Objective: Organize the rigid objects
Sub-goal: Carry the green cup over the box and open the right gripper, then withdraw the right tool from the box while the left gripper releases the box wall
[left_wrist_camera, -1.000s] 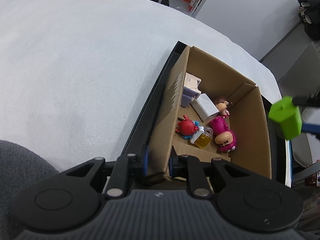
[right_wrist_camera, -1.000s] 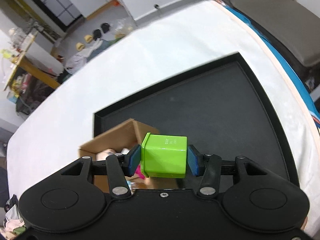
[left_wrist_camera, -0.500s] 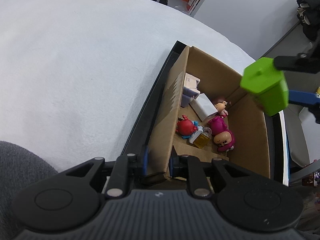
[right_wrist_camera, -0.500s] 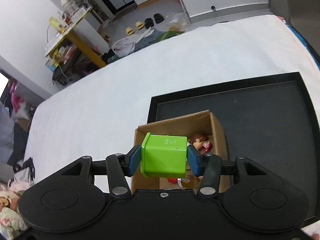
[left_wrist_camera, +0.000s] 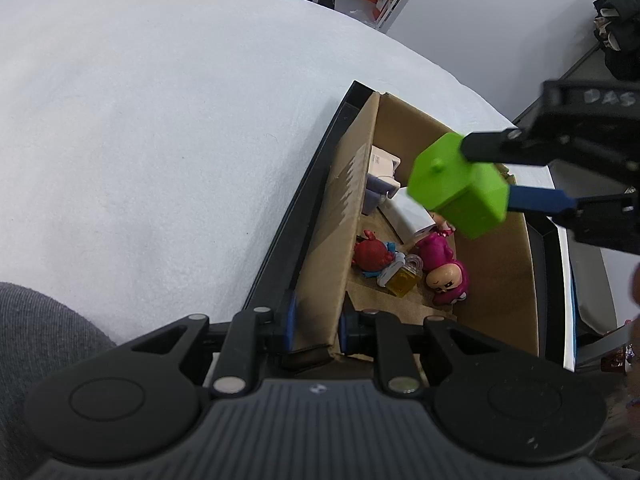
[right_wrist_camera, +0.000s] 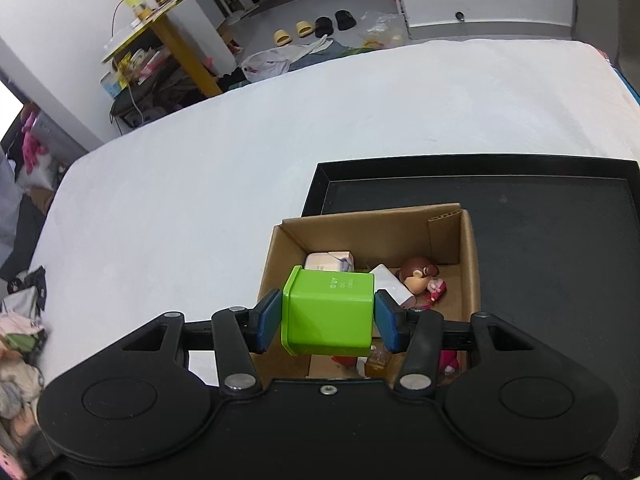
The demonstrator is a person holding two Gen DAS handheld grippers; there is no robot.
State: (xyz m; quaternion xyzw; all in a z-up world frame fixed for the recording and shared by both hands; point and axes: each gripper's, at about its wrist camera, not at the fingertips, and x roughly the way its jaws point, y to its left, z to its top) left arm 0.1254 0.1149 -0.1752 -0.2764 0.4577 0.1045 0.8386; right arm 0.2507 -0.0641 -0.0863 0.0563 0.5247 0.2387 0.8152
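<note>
The right gripper (right_wrist_camera: 327, 322) holds a green cube-shaped box (right_wrist_camera: 328, 312) squeezed between its two blue fingers (right_wrist_camera: 267, 320), one on each side face. In the left wrist view the same green box (left_wrist_camera: 460, 184) hangs in the air above the open cardboard box (left_wrist_camera: 496, 272), over its far half and clear of the things inside.

The left gripper (left_wrist_camera: 314, 326) is nearly closed, its fingers (left_wrist_camera: 290, 322) pinching the near end of the cardboard box's left wall.

The cardboard box stands in the near left corner of a black tray (right_wrist_camera: 540, 216), which lies on a white-covered desk (right_wrist_camera: 240, 160). Inside the box lie a red crab toy (left_wrist_camera: 370, 256), a small yellow perfume bottle (left_wrist_camera: 404, 280), a magenta doll (left_wrist_camera: 444, 274), a white charger block (left_wrist_camera: 410, 216), a brown-haired doll (right_wrist_camera: 418, 274) and a pale white-and-lilac item (left_wrist_camera: 380, 176) against the left wall.
</note>
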